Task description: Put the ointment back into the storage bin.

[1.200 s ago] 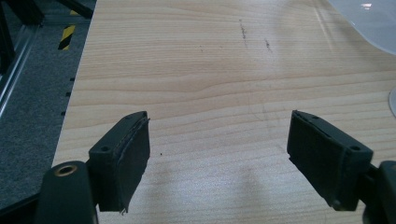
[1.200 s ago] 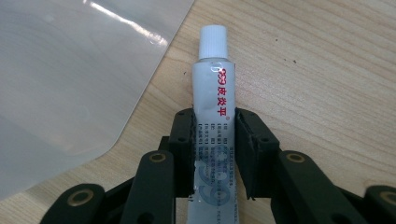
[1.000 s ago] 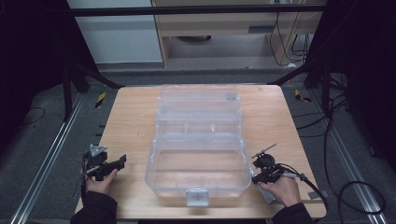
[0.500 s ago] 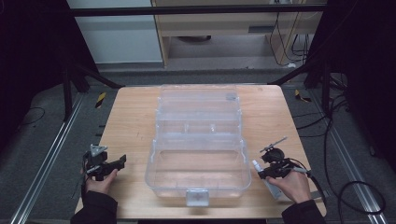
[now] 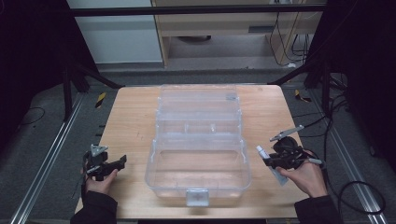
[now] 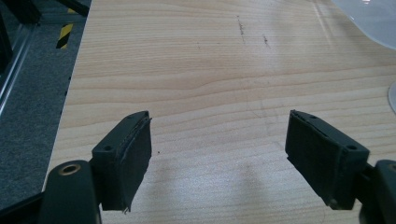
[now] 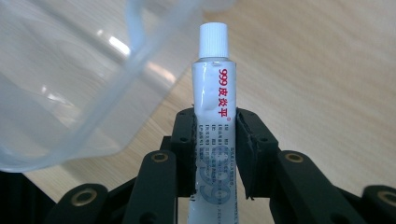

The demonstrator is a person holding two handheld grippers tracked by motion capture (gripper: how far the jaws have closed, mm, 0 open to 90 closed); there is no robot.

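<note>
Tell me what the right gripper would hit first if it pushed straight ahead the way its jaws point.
Probably the clear plastic storage box: the right gripper, shut on a white ointment tube, aims the tube's cap at the box's near right rim. Depth is unclear; it might pass above.

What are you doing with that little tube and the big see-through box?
A person is working at a wooden table with a gripper in each hand. The right gripper is shut on a small white tube with a white cap, holding it just beside the open clear plastic box, on its right. The left gripper has its jaws open with nothing between them, low over the bare wood left of the box. The tube is not in the box yet.
</note>
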